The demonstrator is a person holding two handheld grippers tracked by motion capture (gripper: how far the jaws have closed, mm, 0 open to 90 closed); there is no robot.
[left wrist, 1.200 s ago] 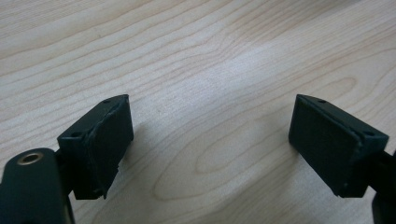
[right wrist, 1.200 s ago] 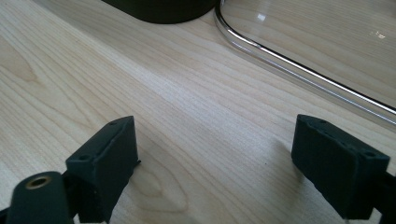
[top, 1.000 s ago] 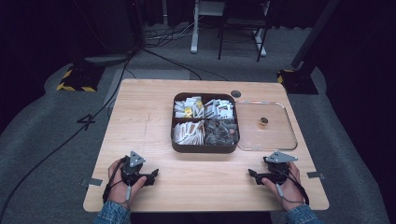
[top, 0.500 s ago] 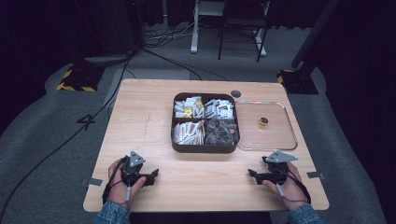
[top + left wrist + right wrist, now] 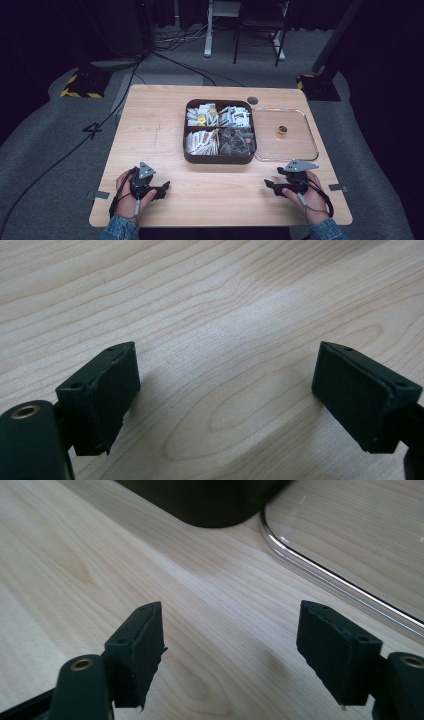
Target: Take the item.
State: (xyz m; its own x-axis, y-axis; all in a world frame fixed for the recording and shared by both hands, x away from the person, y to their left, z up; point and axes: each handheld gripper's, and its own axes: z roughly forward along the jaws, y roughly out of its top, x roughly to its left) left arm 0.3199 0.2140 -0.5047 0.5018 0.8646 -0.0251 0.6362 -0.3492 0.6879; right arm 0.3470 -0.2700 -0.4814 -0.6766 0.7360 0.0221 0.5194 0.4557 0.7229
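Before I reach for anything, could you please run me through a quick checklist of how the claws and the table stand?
1. Left claw open, nothing between its jaws: ok, bare wood shows between them in the left gripper view.
2. Right claw open and empty: ok, the same in the right gripper view.
3. Both claws clear of the brown divided box: ok, each sits near the table's front edge.
4. Box lid off: ok, the clear lid lies flat, right of the box, knob up.
5. Compartments filled: ok, all four hold small packets; what kind, cannot tell.
6. Lid touching the box: cannot tell.
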